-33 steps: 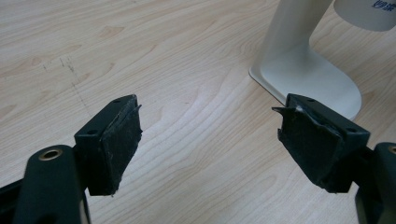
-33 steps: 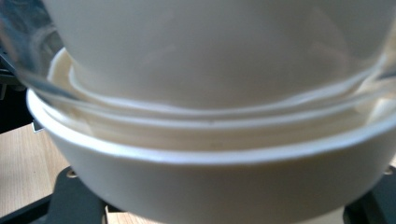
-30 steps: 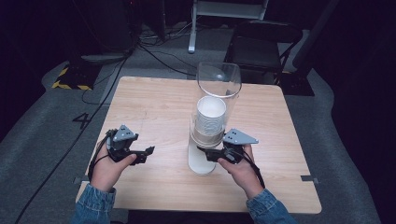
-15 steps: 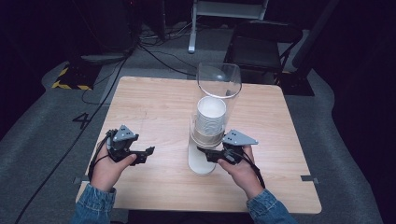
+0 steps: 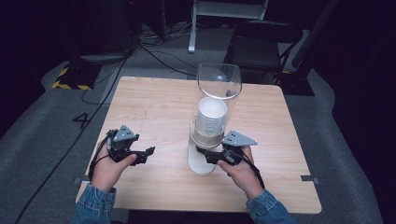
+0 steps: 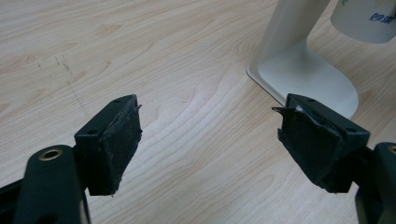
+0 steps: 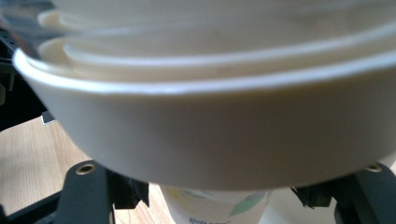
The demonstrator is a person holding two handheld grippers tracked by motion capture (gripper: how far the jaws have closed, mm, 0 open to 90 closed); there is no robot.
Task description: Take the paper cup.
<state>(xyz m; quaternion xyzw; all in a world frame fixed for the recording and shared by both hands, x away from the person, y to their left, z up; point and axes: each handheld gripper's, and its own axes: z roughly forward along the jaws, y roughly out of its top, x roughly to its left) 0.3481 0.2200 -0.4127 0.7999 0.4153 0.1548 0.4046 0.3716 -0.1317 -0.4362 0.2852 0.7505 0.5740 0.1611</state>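
Hands first, from the high view: your left gripper (image 5: 148, 153) sits low over the wooden table (image 5: 154, 107), left of the cup dispenser (image 5: 215, 100), holding nothing, while your right gripper (image 5: 208, 156) reaches in under the clear tube at the bottom of the stack of paper cups (image 5: 211, 119), just above the dispenser's white base (image 5: 201, 163). From the left gripper view, your left gripper (image 6: 208, 135) has its jaws spread wide apart over bare wood, with the white base (image 6: 303, 77) ahead to the right and the bottom of a printed cup (image 6: 366, 21) at the top corner. From the right gripper view, the dispenser's cream collar (image 7: 210, 140) looms close overhead, and the lowest cup (image 7: 215, 205) hangs down between your right gripper's jaws; you cannot tell whether they touch it or stand clear.
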